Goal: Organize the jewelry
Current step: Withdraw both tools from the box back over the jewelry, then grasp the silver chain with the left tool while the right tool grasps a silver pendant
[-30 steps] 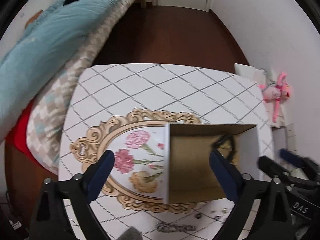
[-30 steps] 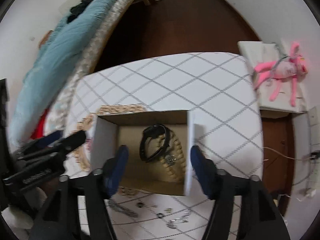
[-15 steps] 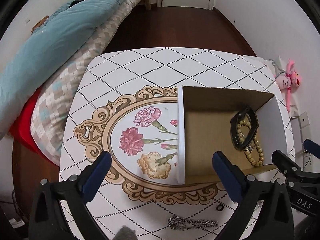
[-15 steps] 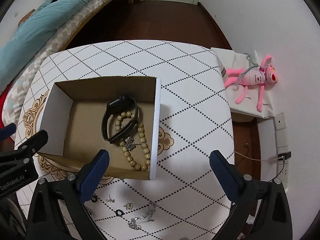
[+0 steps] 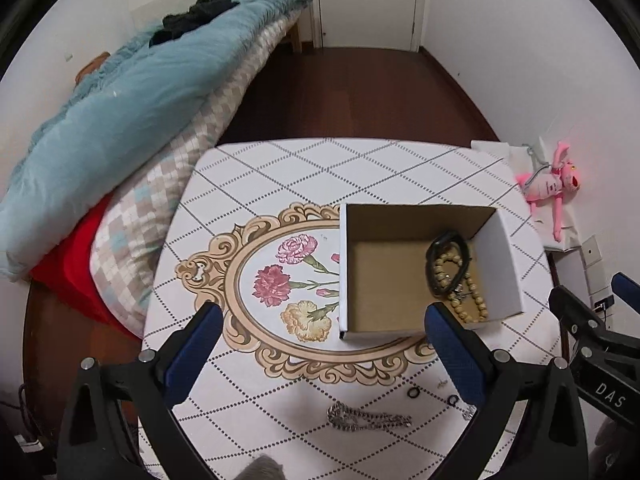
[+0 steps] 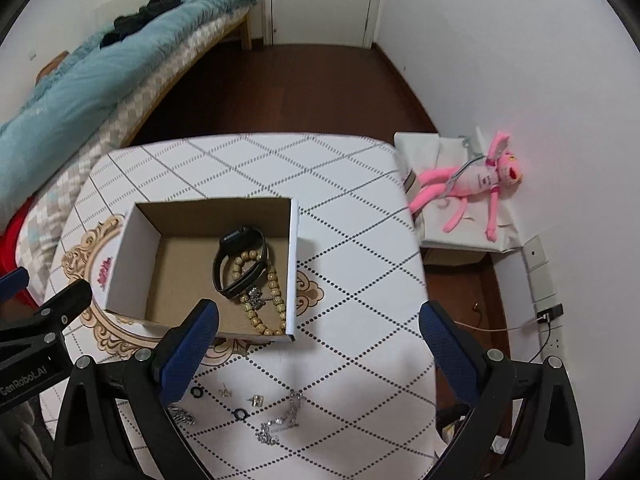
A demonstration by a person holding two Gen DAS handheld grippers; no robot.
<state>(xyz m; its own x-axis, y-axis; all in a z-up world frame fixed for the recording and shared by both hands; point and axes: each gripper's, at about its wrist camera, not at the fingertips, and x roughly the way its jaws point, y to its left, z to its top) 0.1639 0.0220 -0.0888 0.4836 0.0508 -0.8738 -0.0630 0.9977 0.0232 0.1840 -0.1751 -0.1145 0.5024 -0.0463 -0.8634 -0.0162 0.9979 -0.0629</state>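
An open cardboard box (image 5: pixel 500 264) (image 6: pixel 132 240) stands on the patterned table (image 5: pixel 280 176) (image 6: pixel 360 264). Inside lie a black watch (image 6: pixel 236 260) (image 5: pixel 444 248) and a beige bead bracelet (image 6: pixel 272 296) (image 5: pixel 472 300). On the table in front of the box lie a silver chain (image 5: pixel 368 420), another silver chain (image 6: pixel 280 420), black rings (image 6: pixel 240 414) (image 5: pixel 413 393) and small earrings (image 6: pixel 256 400). My left gripper (image 5: pixel 320 356) is open and empty, above the table's near edge. My right gripper (image 6: pixel 318 352) is open and empty, raised above the loose jewelry.
A bed with a blue duvet (image 5: pixel 120 112) (image 6: pixel 80 80) lies left of the table. A pink plush toy (image 6: pixel 476 184) (image 5: pixel 552 188) lies on a low white box by the right wall. Dark wood floor (image 5: pixel 352 92) lies beyond.
Both grippers have pulled back and risen away from the box, and the right one has opened wide. The box and loose jewelry now show in full below them.
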